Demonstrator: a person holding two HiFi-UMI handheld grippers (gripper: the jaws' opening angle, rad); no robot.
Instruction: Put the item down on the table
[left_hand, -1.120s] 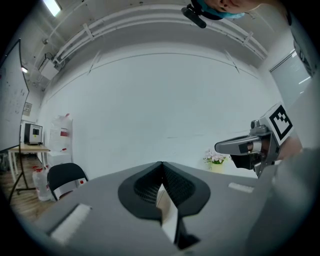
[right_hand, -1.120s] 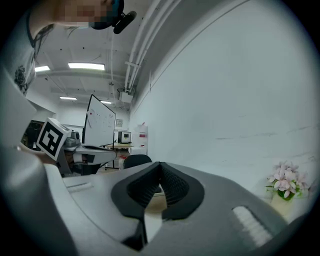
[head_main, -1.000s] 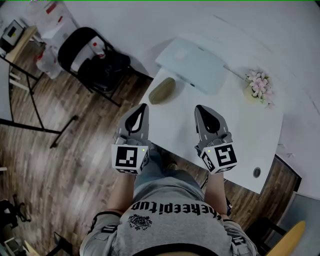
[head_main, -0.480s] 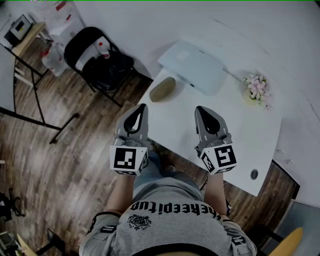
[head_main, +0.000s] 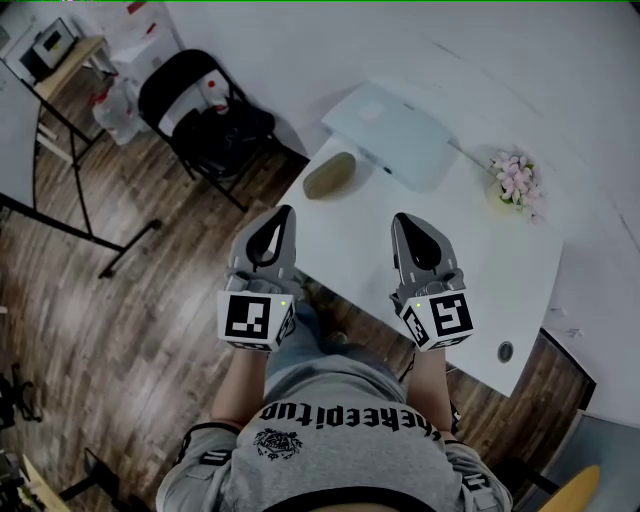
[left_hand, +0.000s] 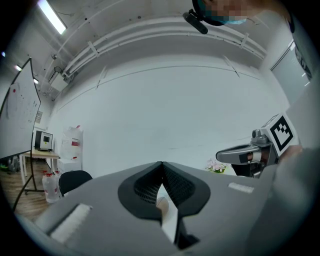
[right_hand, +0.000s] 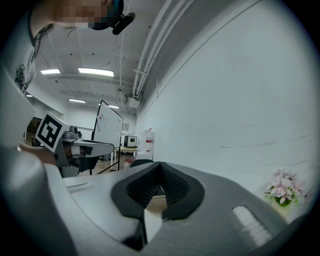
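Observation:
A tan oval item lies on the white table near its far left corner, with nothing touching it. My left gripper hovers at the table's left edge, short of the item, jaws shut and empty. My right gripper hangs over the middle of the table, also shut and empty. In the left gripper view the jaws meet at the tip, and a tan patch shows low in the gap behind them. The right gripper view shows its jaws closed the same way.
A pale flat pad-like object lies at the table's far side. A small pot of pink flowers stands at the far right. A black folding chair with a bag stands on the wooden floor to the left. A cable hole sits near the right front corner.
Both grippers stay shut and have drawn slightly back from the item. The table, chair and floor have drifted a little up and to the right in the head view.

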